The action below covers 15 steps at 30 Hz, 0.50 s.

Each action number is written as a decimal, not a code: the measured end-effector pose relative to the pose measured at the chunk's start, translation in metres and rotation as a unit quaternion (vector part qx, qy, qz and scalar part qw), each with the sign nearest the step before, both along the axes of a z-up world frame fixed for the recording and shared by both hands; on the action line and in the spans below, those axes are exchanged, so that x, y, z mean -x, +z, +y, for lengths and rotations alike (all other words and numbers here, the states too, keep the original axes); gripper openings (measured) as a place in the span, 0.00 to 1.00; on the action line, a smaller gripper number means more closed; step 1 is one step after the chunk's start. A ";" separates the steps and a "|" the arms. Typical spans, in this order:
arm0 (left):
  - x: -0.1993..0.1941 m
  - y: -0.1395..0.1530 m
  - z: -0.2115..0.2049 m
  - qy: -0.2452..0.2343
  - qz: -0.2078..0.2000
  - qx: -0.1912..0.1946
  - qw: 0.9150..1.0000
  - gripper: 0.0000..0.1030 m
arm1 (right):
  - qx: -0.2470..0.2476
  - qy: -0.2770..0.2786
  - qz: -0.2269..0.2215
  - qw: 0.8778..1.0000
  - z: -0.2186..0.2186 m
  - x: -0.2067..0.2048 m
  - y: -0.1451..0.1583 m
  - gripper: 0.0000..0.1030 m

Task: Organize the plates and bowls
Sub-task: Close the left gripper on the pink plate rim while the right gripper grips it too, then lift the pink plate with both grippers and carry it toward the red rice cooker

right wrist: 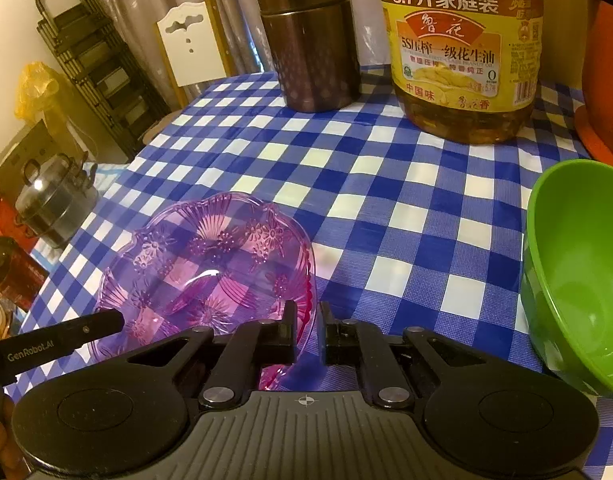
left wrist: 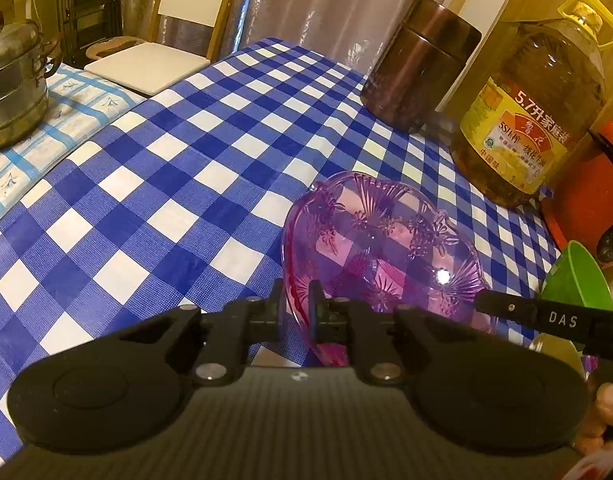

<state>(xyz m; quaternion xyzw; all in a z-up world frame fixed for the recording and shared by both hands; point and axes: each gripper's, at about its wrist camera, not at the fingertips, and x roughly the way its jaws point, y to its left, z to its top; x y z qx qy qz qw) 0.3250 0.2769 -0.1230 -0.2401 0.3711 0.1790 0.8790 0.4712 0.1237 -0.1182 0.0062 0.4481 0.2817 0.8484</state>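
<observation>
My left claw (left wrist: 295,304) pinches the see-through purple glass dish (left wrist: 382,240) on its left rim; my right claw (right wrist: 308,322) pinches the right rim. The green plastic bowl (right wrist: 578,280) waits right of the dish.

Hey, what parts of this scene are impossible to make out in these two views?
- Pink dish: near rim hidden behind each tool body, both views.
- Green bowl: right side cut off by the right view's edge; only a sliver shows in the left view.
- Oil jug: cap cut off at the right view's top.
- Red pot: mostly outside both views.
</observation>
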 end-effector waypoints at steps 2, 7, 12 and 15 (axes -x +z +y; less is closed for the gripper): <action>0.001 0.001 0.000 0.000 -0.001 0.002 1.000 0.09 | -0.003 -0.001 0.000 1.000 -0.001 0.001 0.001 0.09; 0.005 0.011 0.000 0.002 -0.012 -0.001 1.000 0.09 | -0.013 -0.003 -0.007 1.000 -0.003 0.004 0.008 0.09; 0.006 0.027 -0.007 -0.004 -0.025 -0.008 1.000 0.09 | -0.028 -0.012 -0.014 0.999 -0.013 0.009 0.023 0.09; 0.008 0.039 -0.013 -0.009 -0.039 -0.008 0.999 0.09 | -0.039 -0.020 -0.021 0.999 -0.024 0.015 0.036 0.09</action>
